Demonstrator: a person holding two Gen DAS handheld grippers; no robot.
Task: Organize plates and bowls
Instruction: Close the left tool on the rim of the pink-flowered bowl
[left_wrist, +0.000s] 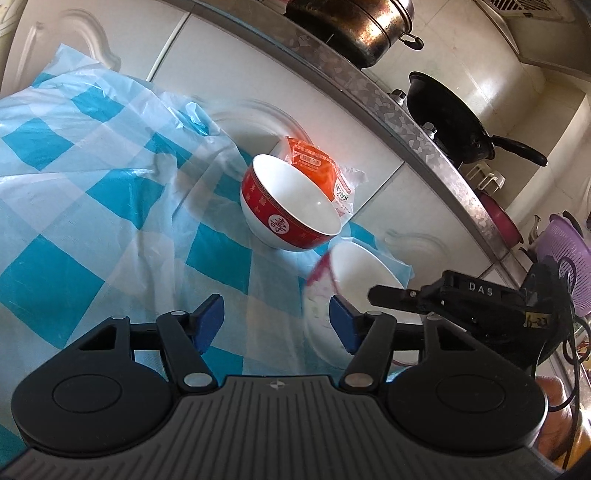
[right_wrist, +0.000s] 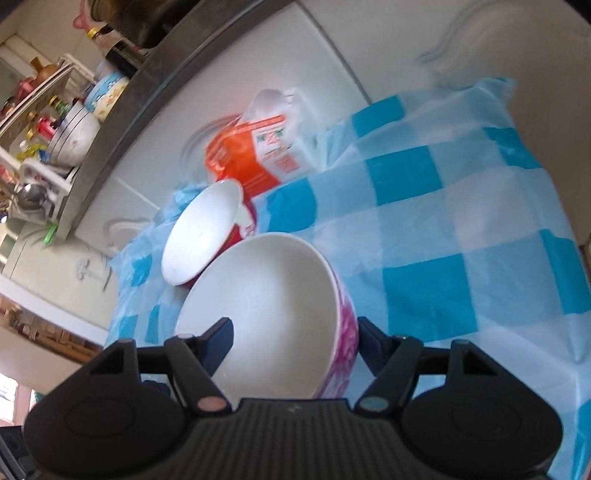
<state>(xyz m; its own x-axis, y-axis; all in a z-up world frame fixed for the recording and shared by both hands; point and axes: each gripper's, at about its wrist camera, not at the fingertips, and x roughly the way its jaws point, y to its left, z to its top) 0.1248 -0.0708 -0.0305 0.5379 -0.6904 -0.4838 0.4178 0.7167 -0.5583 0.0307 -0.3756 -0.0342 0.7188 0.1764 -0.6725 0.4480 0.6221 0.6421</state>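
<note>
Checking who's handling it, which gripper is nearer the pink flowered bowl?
Right. The right gripper has its jaws around the pink flowered bowl. The left gripper is open beside that bowl, over the checked cloth.

A blue-checked plastic cloth (left_wrist: 92, 192) carries a red-banded bowl (left_wrist: 291, 206) and orange packet (left_wrist: 317, 166).

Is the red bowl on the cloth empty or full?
Empty. The red bowl shows only a bare white inside in both views, standing upright on the checked cloth.
</note>
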